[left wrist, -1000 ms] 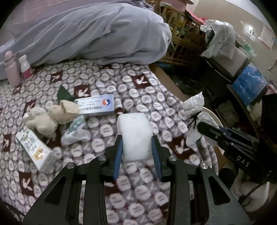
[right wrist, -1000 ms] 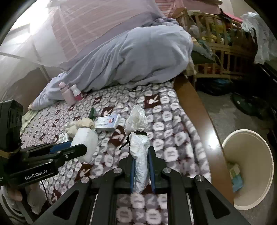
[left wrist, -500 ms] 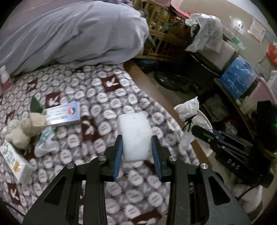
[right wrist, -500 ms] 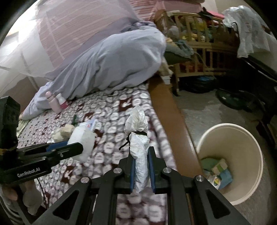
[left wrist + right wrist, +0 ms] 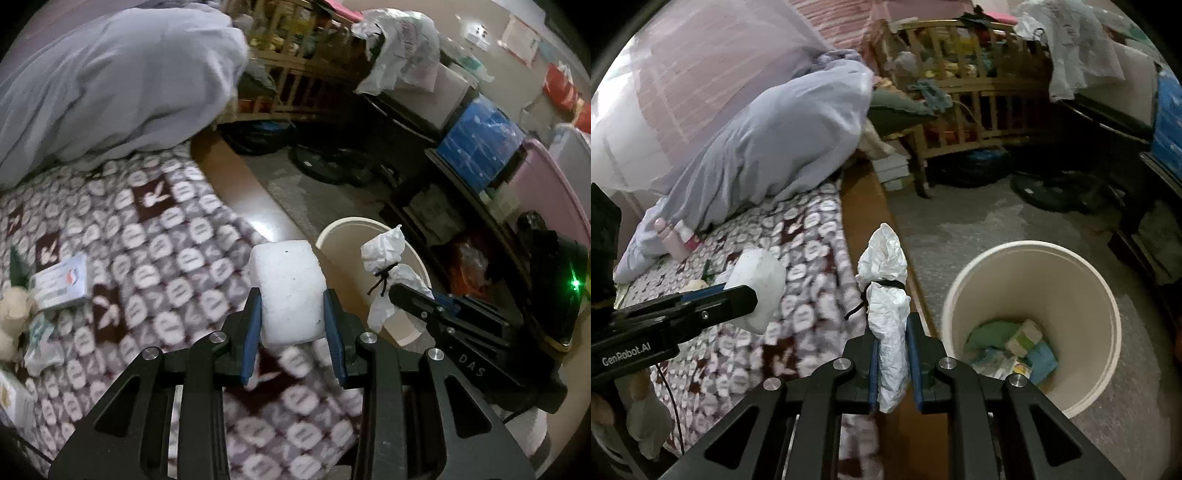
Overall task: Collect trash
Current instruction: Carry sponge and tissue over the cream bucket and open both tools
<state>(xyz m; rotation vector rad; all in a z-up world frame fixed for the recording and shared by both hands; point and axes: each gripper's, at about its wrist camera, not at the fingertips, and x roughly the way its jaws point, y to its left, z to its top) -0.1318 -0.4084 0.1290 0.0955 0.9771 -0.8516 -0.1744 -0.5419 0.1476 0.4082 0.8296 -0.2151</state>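
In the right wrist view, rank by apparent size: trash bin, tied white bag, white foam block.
1. Trash bin, clearly largest.
2. Tied white bag in the right hand-held gripper.
3. White foam block in the left hand-held gripper.
The bag sits nearest the camera, so ranks 2 and 3 are unsure.

White foam block [image 5: 290,291], white tied bag [image 5: 886,295], cream bin [image 5: 1030,258], maroon-and-white patterned blanket [image 5: 155,240].

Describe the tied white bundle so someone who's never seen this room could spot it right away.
Find the bed with the rabbit-print blanket and the cream bin on the floor beside it. Between them, the right tool grips a crumpled white bundle. Unlike the smooth white block in the left tool, it's cinched with a black tie.
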